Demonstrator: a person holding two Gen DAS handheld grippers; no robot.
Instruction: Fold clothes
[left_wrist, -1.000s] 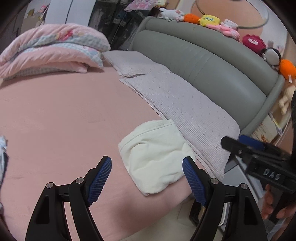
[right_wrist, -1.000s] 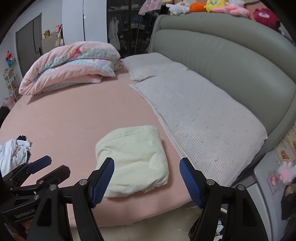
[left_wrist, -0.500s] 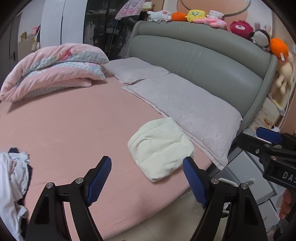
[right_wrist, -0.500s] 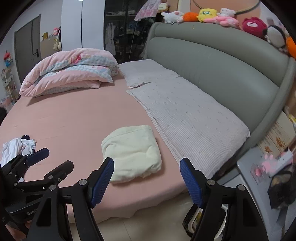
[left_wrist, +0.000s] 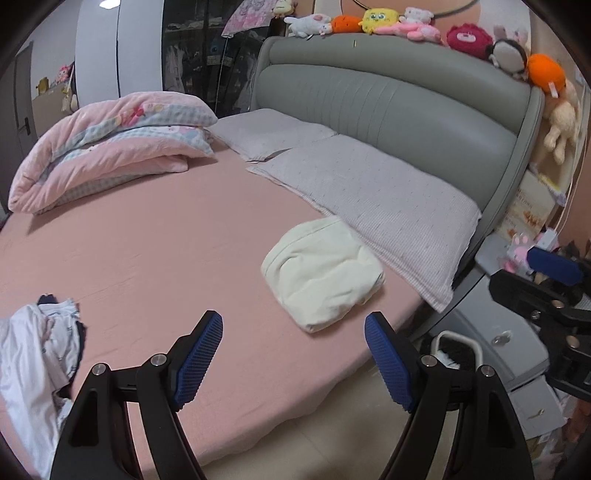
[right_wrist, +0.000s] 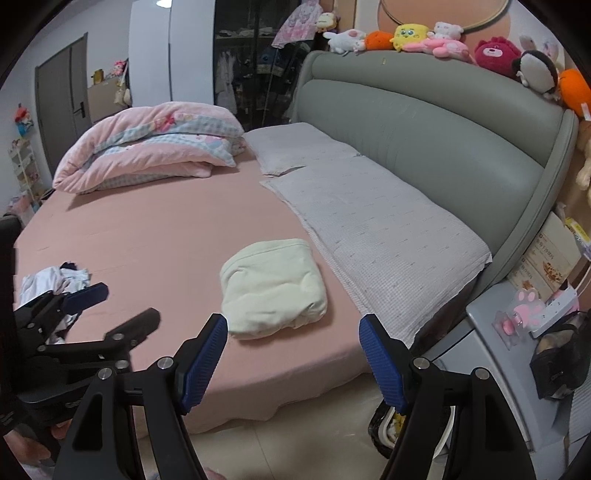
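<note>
A folded cream garment (left_wrist: 322, 272) (right_wrist: 272, 287) lies on the pink bed (left_wrist: 147, 258) (right_wrist: 166, 236) near its front edge, beside the grey pillows. A crumpled white and dark pile of clothes (left_wrist: 33, 354) (right_wrist: 55, 282) sits at the bed's left side. My left gripper (left_wrist: 293, 358) is open and empty, held back from the bed over its edge. My right gripper (right_wrist: 290, 360) is open and empty too, short of the cream garment. Each gripper shows at the side of the other's view: the right gripper (left_wrist: 546, 291), the left gripper (right_wrist: 96, 314).
A folded pink quilt (left_wrist: 110, 147) lies at the far left of the bed. Two grey pillows (left_wrist: 369, 192) run along the grey headboard (left_wrist: 406, 99), which carries several plush toys. A grey nightstand (right_wrist: 517, 369) and a bin (right_wrist: 399, 424) stand on the floor at the right.
Both grippers have pulled back from the bed; the cream garment looks smaller and farther. The clothes pile has come into view at the left. Both grippers stay open.
</note>
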